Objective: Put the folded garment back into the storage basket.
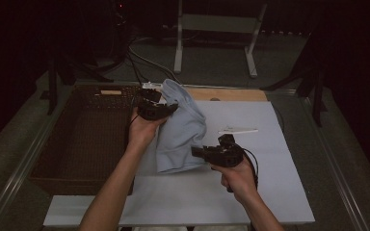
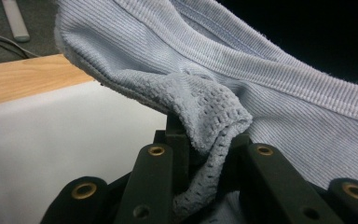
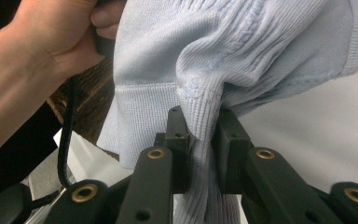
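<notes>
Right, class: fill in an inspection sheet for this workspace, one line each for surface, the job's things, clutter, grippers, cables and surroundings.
Surface: white board on a table, with a wooden strip along its far edge.
Job's things: pale blue knitted garment, lifted off the board and hanging between both grippers.
Clutter: dark wicker basket at the left; a small white strip on the board.
Grippers: left gripper shut on a fold of the garment; right gripper shut on a ribbed edge.
Cables: cables run across the floor beyond the table.
Surroundings: dark room, grey floor, a pale metal stand behind.
</notes>
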`<act>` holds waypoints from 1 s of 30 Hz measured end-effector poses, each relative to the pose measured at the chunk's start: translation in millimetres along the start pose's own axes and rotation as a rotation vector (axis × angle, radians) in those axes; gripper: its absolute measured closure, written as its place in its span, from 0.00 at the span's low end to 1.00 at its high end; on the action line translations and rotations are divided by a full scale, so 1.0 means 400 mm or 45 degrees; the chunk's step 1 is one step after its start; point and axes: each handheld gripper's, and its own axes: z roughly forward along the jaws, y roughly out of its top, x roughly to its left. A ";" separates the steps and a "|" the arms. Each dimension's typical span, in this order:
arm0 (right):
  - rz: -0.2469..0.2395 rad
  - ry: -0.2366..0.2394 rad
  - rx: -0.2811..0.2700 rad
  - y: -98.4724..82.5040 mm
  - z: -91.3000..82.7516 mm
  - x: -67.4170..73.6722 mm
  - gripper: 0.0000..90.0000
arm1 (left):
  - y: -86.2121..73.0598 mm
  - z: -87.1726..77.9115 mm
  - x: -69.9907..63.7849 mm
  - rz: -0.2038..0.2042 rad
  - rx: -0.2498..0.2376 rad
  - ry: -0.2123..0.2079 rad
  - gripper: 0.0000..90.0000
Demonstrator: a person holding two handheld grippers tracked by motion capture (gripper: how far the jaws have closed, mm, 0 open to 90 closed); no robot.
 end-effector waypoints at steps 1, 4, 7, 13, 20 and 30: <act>-0.002 0.002 -0.002 0.003 0.002 0.001 0.87 | 0.001 -0.002 0.001 0.001 0.000 0.002 0.90; -0.002 0.005 -0.007 0.009 0.007 0.006 0.87 | 0.008 -0.009 0.005 0.004 -0.004 0.007 0.90; 0.000 0.007 -0.012 0.014 0.012 0.007 0.87 | 0.015 -0.015 0.006 0.004 -0.010 0.011 0.90; -0.006 0.003 -0.014 0.029 0.018 0.012 0.87 | 0.026 -0.026 0.014 0.004 -0.024 0.015 0.90; -0.021 -0.004 -0.014 0.046 0.032 0.023 0.87 | 0.030 -0.036 0.029 -0.009 -0.039 0.021 0.90; -0.024 -0.006 -0.010 0.066 0.059 0.034 0.87 | 0.038 -0.054 0.049 -0.012 -0.053 0.046 0.90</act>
